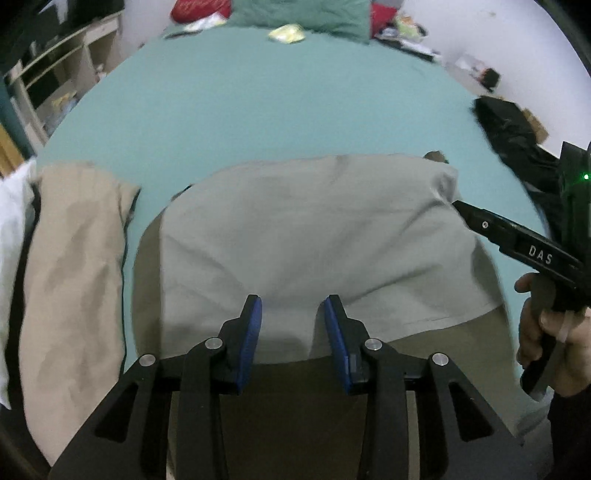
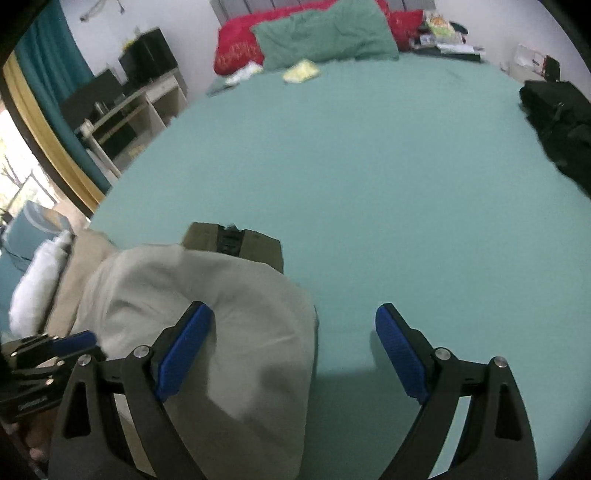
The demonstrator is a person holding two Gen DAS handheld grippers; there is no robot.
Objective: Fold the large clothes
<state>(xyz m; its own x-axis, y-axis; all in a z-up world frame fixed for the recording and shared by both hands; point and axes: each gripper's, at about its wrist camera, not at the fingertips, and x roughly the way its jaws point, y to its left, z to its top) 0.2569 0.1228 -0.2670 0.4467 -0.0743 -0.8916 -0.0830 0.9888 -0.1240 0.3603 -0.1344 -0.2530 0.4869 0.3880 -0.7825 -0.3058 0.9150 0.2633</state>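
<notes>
A large olive garment (image 1: 461,354) lies on the teal bed (image 1: 258,110), with its light grey part (image 1: 314,236) folded over the top. My left gripper (image 1: 293,314) hovers over the grey fabric's near edge, jaws apart and nothing between the blue pads (image 1: 253,332). My right gripper (image 2: 293,314) stands wide open at the garment's right edge (image 2: 258,332), one finger over the fabric and the other over bare sheet. It holds nothing. The olive waistband with a black fastening (image 2: 232,240) pokes out beyond the grey part. A hand (image 1: 546,332) holds the right gripper (image 1: 480,221) at the right.
A folded beige garment (image 1: 74,277) and something white (image 1: 11,221) lie at the left. A black heap (image 1: 517,147) sits at the bed's right edge. Green pillows (image 2: 325,33), a red pillow (image 2: 240,48) and a yellow item (image 2: 301,70) are at the head. Shelves (image 2: 122,107) stand left.
</notes>
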